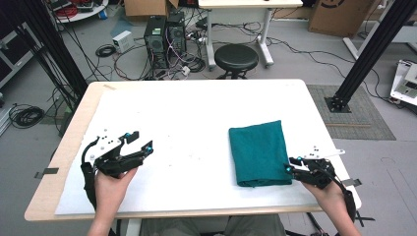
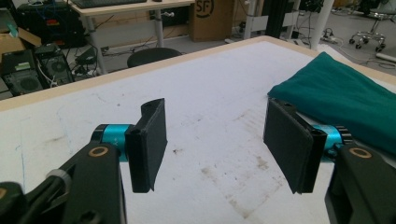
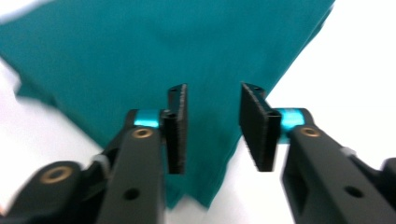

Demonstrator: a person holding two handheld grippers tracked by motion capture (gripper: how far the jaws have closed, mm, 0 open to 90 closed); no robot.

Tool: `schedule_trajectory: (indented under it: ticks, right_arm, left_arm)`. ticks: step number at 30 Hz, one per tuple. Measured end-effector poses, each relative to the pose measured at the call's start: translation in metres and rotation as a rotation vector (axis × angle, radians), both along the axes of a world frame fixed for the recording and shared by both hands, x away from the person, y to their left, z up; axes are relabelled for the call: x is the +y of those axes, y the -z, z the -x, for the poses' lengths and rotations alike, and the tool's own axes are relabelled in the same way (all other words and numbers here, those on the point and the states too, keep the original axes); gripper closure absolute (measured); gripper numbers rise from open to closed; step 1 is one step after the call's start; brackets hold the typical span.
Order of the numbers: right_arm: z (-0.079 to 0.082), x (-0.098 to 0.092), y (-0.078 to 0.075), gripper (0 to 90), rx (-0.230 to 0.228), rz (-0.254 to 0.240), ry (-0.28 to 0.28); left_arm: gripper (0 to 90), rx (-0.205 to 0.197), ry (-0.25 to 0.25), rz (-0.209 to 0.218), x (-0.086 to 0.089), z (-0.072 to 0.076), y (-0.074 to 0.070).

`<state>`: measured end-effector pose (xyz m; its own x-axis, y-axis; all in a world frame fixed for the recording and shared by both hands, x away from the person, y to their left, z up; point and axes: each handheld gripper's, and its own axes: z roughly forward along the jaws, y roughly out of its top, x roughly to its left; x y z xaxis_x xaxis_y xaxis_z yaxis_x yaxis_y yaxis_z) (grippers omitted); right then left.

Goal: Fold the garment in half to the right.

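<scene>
A folded teal cloth [image 1: 258, 152] lies flat on the right half of the white table [image 1: 196, 108]. My right gripper [image 1: 291, 166] is at the cloth's near right corner, held from the table's near edge. In the right gripper view its jaws [image 3: 212, 126] stand apart over that corner of the cloth [image 3: 140, 51], with no fabric pinched between the pads. My left gripper [image 1: 140, 141] rests on the left side of the table, well away from the cloth. Its jaws [image 2: 215, 140] are wide open over bare table, and the cloth [image 2: 341, 98] lies off to its right.
Beyond the table's far edge stand a black stool [image 1: 236, 58], two computer towers [image 1: 164, 37] with loose cables, and a desk. A black frame post [image 1: 373, 49] rises at the back right. The tabletop has faint stains [image 2: 233, 186].
</scene>
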<state>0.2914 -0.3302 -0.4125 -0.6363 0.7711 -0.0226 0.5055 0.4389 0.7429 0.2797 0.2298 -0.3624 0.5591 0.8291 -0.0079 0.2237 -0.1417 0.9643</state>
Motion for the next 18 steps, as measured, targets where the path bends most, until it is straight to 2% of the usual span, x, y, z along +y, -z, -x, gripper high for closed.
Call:
schedule_trajectory:
  ticks: [4, 9, 11, 14, 18]
  right_arm:
    - [-0.013, 0.002, -0.028, 48.6, -0.079, -0.041, 0.037]
    - [-0.038, 0.004, -0.060, 42.1, -0.156, -0.098, 0.086]
    - [-0.048, 0.006, -0.066, 41.8, -0.187, -0.121, 0.111]
    - [-0.058, 0.011, -0.070, 41.0, -0.206, -0.167, 0.141]
    - [-0.067, 0.015, -0.069, 39.2, -0.203, -0.160, 0.171]
  left_arm:
    - [33.1, -0.008, -0.002, 0.002, -0.001, -0.005, -0.009]
    - [28.8, -0.010, 0.007, 0.018, -0.001, -0.016, -0.021]
    - [28.8, -0.018, 0.011, 0.017, -0.002, -0.020, -0.025]
    - [28.8, -0.039, 0.009, 0.026, -0.001, -0.023, -0.029]
    - [28.7, -0.046, -0.001, 0.035, 0.001, -0.023, -0.029]
